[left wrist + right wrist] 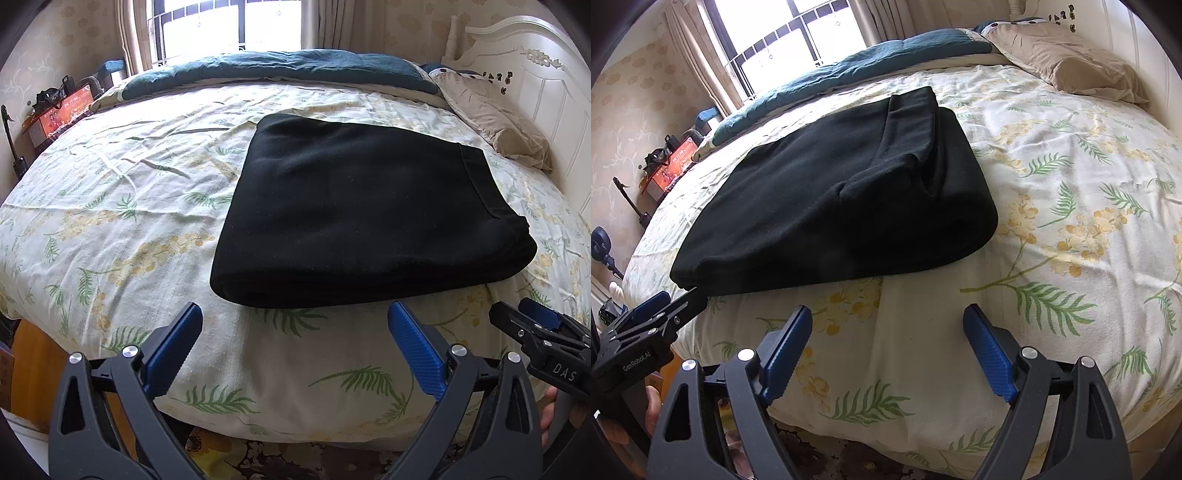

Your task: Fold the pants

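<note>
Both my jaws stand spread with nothing between them: left gripper (pixel 295 317) and right gripper (pixel 888 321) hang over the near bed edge. Black pants (pixel 362 206) lie folded just beyond, on the floral bedspread (pixel 110 206), beige pillow (pixel 495 122) far right.
</note>
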Tool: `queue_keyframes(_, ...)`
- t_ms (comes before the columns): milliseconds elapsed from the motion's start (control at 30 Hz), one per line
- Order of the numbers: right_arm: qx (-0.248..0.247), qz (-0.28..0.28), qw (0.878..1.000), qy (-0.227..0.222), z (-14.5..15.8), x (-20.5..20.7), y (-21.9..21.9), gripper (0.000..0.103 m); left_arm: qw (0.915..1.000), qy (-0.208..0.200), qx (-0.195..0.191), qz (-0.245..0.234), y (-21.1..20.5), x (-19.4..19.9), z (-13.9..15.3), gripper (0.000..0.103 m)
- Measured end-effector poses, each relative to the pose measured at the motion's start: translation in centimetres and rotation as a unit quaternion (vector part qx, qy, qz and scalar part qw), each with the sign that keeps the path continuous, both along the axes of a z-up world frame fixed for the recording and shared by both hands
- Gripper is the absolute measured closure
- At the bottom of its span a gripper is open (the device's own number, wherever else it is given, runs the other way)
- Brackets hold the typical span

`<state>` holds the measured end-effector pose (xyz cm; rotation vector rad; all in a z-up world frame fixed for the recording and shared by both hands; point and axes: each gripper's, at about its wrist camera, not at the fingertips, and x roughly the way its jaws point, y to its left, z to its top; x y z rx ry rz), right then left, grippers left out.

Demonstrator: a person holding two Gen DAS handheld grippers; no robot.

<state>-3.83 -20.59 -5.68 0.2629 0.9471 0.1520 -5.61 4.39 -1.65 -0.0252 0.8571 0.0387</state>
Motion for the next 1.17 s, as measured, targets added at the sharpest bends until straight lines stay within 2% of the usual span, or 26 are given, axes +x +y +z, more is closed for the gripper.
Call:
queue_keyframes(400,-0.001,0.001,1.000,0.001,-0.1,-0.1,0.1,0.020,0.9999,-0.004,0.016,0.000,-0.5,0.1,0.2,0.003)
queue_keyframes(767,-0.004,0.008,1.000,-0.001,-0.4,-0.2,0.3,0.018,0.9977,-0.001,0.062,0.024,-1.2,0.3,0.0,0.003)
queue_keyframes(867,-0.002,0.008,1.000,-0.002,-0.3,-0.1,0.2,0.018,0.9983,-0.018,0.048,0.026,-0.8,0.1,0.7,0.003)
queue_keyframes(933,0.011,0.011,1.000,0.000,0.1,-0.3,0.0,0.018,0.9979,-0.025,0.057,0.017,-0.7,0.1,1.6,0.003)
queue_keyframes(967,0.022,0.012,1.000,-0.001,0.6,-0.4,-0.3,0.018,0.9983,-0.027,0.049,0.015,-0.2,-0.1,2.3,0.003)
queue_keyframes(1067,0.040,0.023,0.999,-0.017,2.8,-0.4,-0.7,0.018,0.9994,-0.033,0.009,0.006,2.1,0.0,4.5,0.003)
queue_keyframes(1167,0.044,0.042,0.997,-0.041,5.4,1.7,-1.0,0.017,0.9982,-0.059,-0.003,0.009,5.2,1.6,6.3,0.003)
